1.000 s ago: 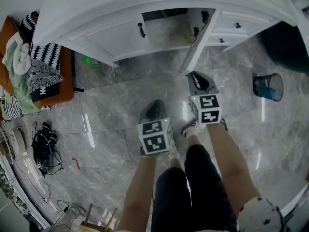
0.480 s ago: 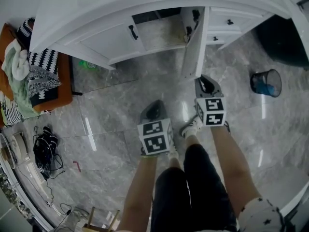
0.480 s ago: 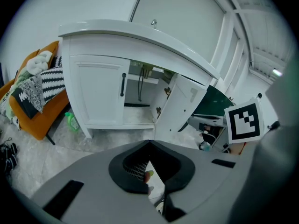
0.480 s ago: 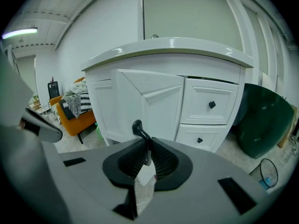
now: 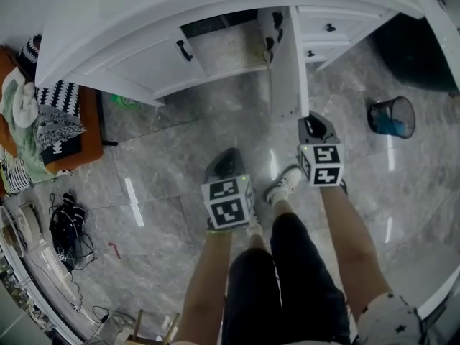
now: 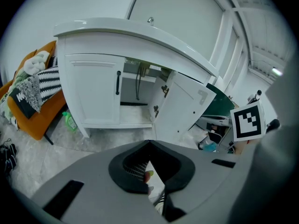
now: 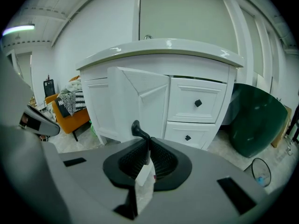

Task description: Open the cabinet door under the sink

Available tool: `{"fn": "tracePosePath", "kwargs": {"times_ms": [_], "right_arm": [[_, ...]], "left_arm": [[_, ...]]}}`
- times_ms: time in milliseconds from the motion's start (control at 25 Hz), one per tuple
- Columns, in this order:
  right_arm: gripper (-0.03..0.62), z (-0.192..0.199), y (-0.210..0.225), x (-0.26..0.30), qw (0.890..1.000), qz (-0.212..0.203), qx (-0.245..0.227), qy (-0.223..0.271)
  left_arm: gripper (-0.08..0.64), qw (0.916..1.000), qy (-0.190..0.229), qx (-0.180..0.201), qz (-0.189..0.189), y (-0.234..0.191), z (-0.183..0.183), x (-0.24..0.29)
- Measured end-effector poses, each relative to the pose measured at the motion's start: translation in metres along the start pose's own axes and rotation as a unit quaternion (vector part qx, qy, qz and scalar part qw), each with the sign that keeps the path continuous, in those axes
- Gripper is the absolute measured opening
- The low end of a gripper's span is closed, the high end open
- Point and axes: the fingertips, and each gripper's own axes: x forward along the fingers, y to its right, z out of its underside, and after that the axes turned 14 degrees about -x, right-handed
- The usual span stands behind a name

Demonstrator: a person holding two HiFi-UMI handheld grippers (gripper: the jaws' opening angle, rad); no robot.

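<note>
— Swinging wider than a second ago, the cabinet door (image 5: 290, 70) is now standing square to the white sink vanity (image 5: 136, 52), and the right gripper (image 5: 311, 118) is following it.
— Is it gripping?
— Its jaws have just been closing and are clamping the black door handle (image 7: 137, 128). The left gripper (image 5: 228, 155) is hanging clenched and empty over the glossy grey marble floor (image 5: 165, 157).
— And the room?
— An orange chair (image 5: 90, 131) is carrying laundry (image 5: 43, 117) at left; a wastebasket (image 5: 392, 117) is sitting at right.
</note>
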Motion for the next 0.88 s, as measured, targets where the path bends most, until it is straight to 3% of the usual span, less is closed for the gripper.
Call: {"fn": "tracePosePath", "kwargs": {"times_ms": [880], "right_arm": [[0.026,0.027,0.059,-0.006,0.999,-0.043,0.018,0.020]], "left_arm": [[0.003,0.9998,-0.016,0.010,-0.002,0.023,0.011,0.016]]}}
